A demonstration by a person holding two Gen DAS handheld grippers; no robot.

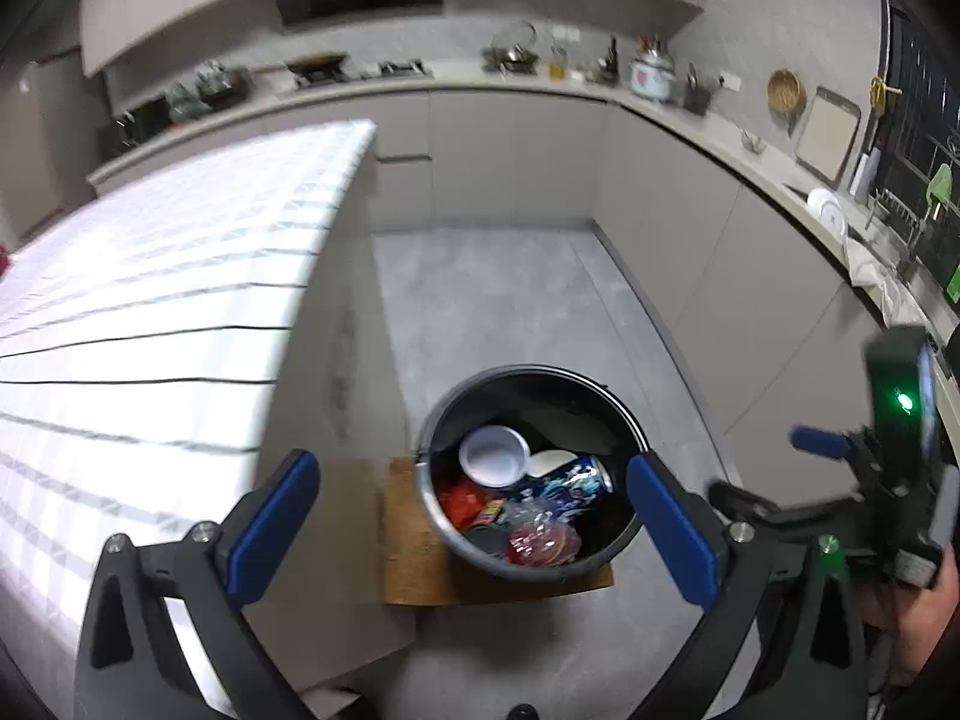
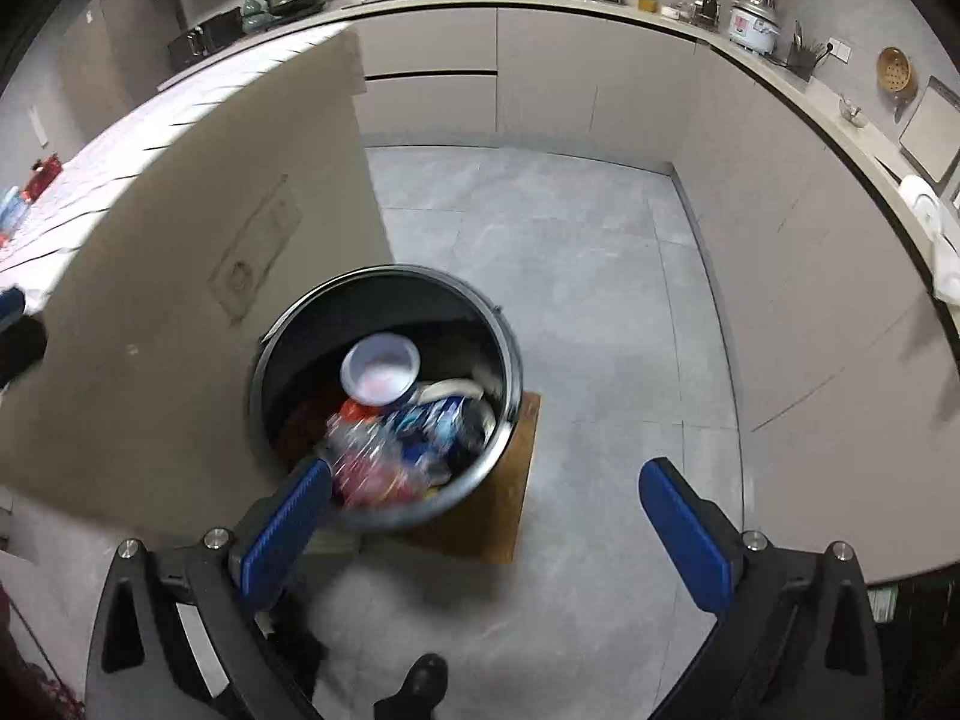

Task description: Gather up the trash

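Left gripper point(image 1: 474, 531): blue-padded fingers spread wide with nothing between them, held above the bin and looking down into it.
Right gripper point(image 2: 486, 519): fingers also spread wide and empty; in the left wrist view it shows at the far right edge, with a green light lit on its body.
Trash bin point(image 1: 624, 414): round, metal-rimmed, dark inside, just ahead of and below the left gripper's fingertips; in the right wrist view it sits ahead and to the left, its near rim beside the left finger.
Trash in the bin: a white bowl point(image 1: 495, 455) lying open side up near the middle, a blue printed can point(image 1: 576, 480) to its right, a red wrapper point(image 1: 465, 501) and crumpled clear plastic with red inside point(image 1: 543, 540) closer to the gripper. In the right wrist view this pile is blurred.
Wooden board point(image 1: 414, 552): flat on the grey floor, under the bin.
Table point(image 1: 150, 324): white checked cloth, to the left of the left gripper.
Kitchen counter point(image 1: 708, 132): curves along the far wall and right side, well beyond both grippers, carrying pots and a rice cooker point(image 1: 651, 78).
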